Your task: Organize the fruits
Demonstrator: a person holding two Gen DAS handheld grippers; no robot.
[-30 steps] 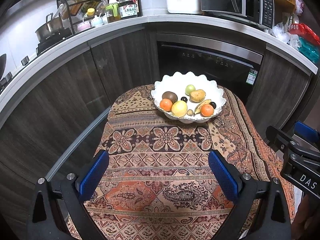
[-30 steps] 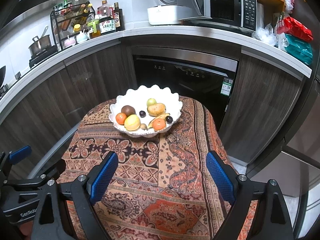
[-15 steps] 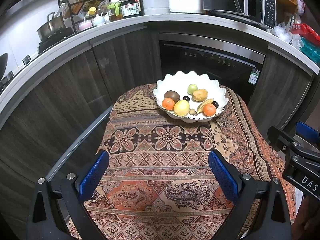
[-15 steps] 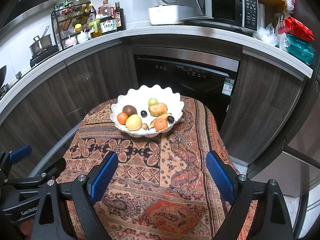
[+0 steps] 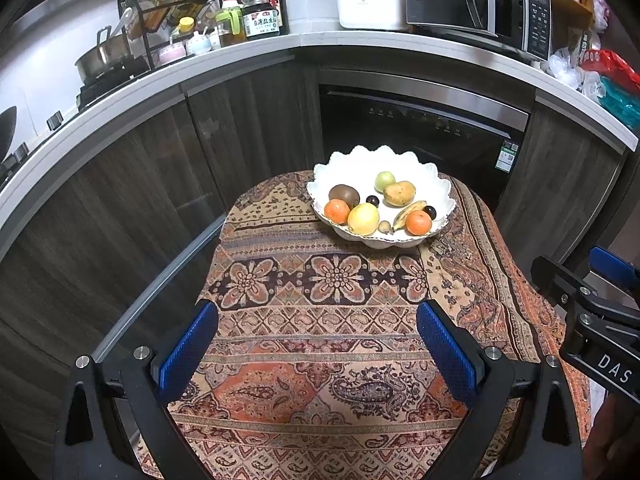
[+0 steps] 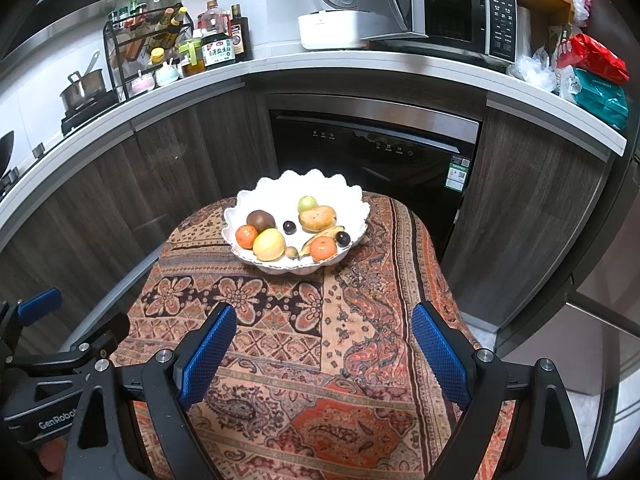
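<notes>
Left wrist view showed the left gripper spread wide with nothing between its blue pads, hanging over the near part of the desk, which was draped in a patterned cloth. Right wrist view showed the right gripper likewise wide and empty over the near edge, with the left one just beside it at the desk's left side. Toward the far edge of the desk sat a white scalloped bowl holding the fruits: two oranges, a yellow lemon, a brown kiwi, a small banana, a mango, a green fruit and two dark grapes. Beyond the desk stood dark cabinets and a built-in dishwasher, and farther back, a microwave.
</notes>
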